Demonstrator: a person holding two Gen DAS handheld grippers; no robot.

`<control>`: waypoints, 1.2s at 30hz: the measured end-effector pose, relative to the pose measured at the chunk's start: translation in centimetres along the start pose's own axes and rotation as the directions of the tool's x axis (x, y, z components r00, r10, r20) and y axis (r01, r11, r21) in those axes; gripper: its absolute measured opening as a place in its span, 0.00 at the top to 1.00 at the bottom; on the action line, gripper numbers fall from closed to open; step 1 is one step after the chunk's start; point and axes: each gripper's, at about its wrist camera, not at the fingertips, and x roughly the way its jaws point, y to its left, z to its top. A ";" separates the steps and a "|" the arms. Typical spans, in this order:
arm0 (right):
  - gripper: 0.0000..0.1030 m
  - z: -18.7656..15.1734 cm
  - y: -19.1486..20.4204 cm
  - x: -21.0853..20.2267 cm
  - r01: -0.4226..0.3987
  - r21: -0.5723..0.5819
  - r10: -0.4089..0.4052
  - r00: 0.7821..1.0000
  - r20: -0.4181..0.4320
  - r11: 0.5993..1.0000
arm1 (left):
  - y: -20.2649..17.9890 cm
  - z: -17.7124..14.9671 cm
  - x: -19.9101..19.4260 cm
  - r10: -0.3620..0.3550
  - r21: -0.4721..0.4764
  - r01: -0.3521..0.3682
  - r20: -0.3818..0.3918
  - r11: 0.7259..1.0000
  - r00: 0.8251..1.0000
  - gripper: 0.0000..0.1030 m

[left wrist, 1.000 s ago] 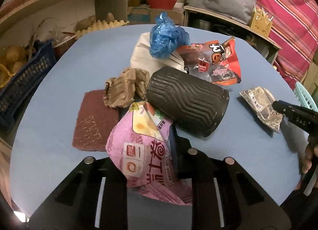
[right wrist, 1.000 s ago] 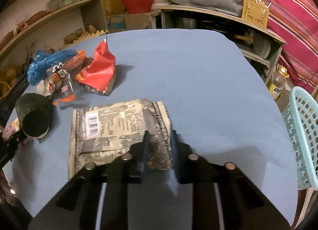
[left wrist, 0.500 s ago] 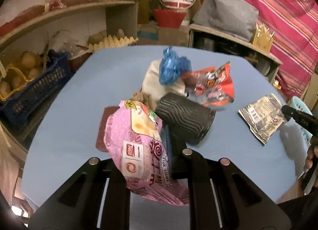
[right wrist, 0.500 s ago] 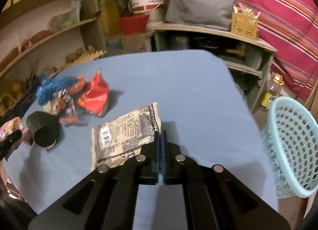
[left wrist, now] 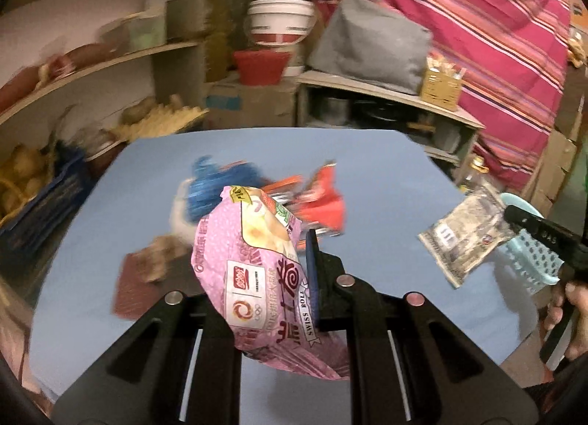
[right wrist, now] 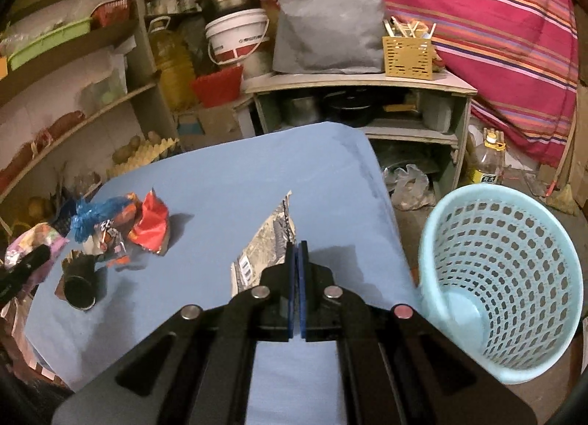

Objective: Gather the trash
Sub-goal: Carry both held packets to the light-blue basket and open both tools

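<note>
My left gripper [left wrist: 270,278] is shut on a pink Swiss roll wrapper [left wrist: 257,270] and holds it above the blue table [left wrist: 386,182]. My right gripper [right wrist: 297,259] is shut on a grey printed wrapper [right wrist: 264,245], lifted off the table; it also shows in the left wrist view [left wrist: 463,237]. A light blue mesh basket [right wrist: 503,278] stands on the floor right of the table. A red wrapper [right wrist: 150,222], a blue plastic bag [right wrist: 95,215] and a black cup [right wrist: 81,281] lie at the table's left.
Crumpled brown paper [left wrist: 161,252] and a brown pad [left wrist: 128,289] lie on the table behind the pink wrapper. Shelves with clutter [right wrist: 73,94] stand to the left and a low cabinet [right wrist: 360,101] behind the table. A bottle [right wrist: 487,164] stands on the floor.
Both grippers have risen with their wrappers. The right gripper closed on the grey wrapper, lifted it off the table and swung toward the basket.
</note>
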 end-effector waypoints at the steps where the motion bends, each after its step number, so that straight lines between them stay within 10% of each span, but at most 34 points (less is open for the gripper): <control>1: 0.99 0.0 -0.4 -0.2 -0.001 0.005 0.001 1.000 0.005 1.000 | -1.0 0.2 0.3 -0.018 0.006 0.018 0.000 1.000 1.000 0.89; 16: 0.99 2.6 -12.5 -7.1 0.104 0.170 -0.131 0.978 0.162 0.980 | -17.2 3.0 4.6 -0.248 0.090 0.247 -0.001 0.965 0.969 0.89; 36: 0.99 1.1 -23.3 -7.8 0.282 0.280 -0.320 0.942 0.101 0.918 | -34.9 2.6 10.5 -0.390 0.262 0.403 -0.102 0.877 0.915 0.89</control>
